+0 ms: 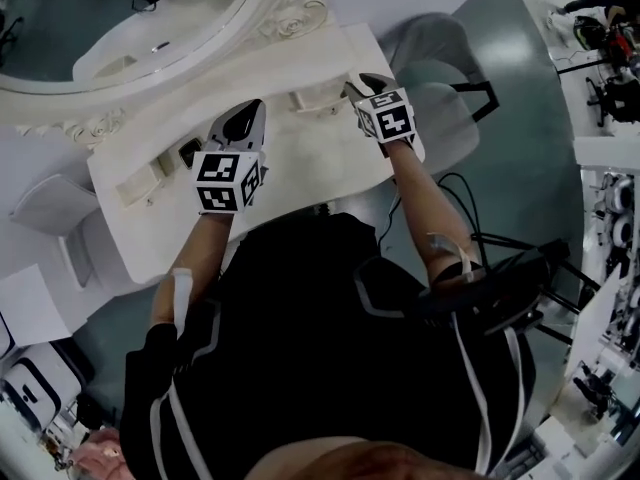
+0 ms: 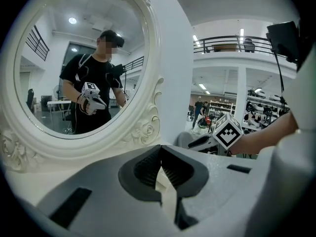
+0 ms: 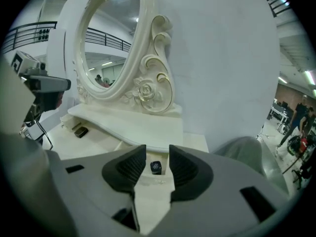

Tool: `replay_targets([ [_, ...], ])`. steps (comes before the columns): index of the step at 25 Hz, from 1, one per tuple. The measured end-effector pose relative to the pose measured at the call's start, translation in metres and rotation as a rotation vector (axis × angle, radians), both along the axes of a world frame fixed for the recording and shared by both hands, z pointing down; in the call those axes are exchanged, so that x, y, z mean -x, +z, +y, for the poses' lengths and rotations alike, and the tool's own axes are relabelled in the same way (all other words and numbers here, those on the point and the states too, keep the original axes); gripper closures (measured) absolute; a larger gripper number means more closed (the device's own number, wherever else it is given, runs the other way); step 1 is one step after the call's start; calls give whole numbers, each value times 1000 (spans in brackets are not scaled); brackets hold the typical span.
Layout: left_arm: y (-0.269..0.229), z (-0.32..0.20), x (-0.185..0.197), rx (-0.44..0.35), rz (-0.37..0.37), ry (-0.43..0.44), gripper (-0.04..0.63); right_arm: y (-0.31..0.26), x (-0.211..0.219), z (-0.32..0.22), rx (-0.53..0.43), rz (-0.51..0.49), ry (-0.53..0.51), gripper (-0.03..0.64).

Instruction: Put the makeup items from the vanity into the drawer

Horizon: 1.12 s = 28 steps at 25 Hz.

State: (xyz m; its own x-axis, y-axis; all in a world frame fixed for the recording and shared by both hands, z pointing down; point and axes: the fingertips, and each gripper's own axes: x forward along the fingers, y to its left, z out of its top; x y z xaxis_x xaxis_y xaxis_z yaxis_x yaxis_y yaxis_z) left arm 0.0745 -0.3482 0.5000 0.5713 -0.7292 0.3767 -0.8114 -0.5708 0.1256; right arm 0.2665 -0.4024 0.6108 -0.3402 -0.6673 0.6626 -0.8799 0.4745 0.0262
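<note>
The right gripper (image 3: 157, 154) sits low in the centre of its own view with its jaws clearly apart and holding nothing. Beyond the gap, a small dark makeup item (image 3: 156, 167) lies in what looks like an open drawer under the white vanity's (image 1: 300, 163) shelf edge. A second dark item (image 3: 81, 131) rests on the vanity at mid-left. The left gripper's (image 2: 160, 151) jaws meet at their tips, empty, pointing toward the oval mirror (image 2: 79, 58).

Left gripper (image 2: 159, 151) seemingly closed, right gripper (image 3: 157, 157) jaws apart
</note>
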Motion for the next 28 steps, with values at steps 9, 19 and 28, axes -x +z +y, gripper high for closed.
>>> replay_targets([
  [9, -52, -24, 12, -118, 46, 17, 592, -103, 5, 3, -174, -132, 56, 468],
  [19, -108, -31, 19, -188, 103, 52, 592, -219, 6, 28, -372, -233, 92, 516],
  [28, -138, -26, 23, -242, 120, 79, 592, -280, -2, 50, -487, -259, 150, 597],
])
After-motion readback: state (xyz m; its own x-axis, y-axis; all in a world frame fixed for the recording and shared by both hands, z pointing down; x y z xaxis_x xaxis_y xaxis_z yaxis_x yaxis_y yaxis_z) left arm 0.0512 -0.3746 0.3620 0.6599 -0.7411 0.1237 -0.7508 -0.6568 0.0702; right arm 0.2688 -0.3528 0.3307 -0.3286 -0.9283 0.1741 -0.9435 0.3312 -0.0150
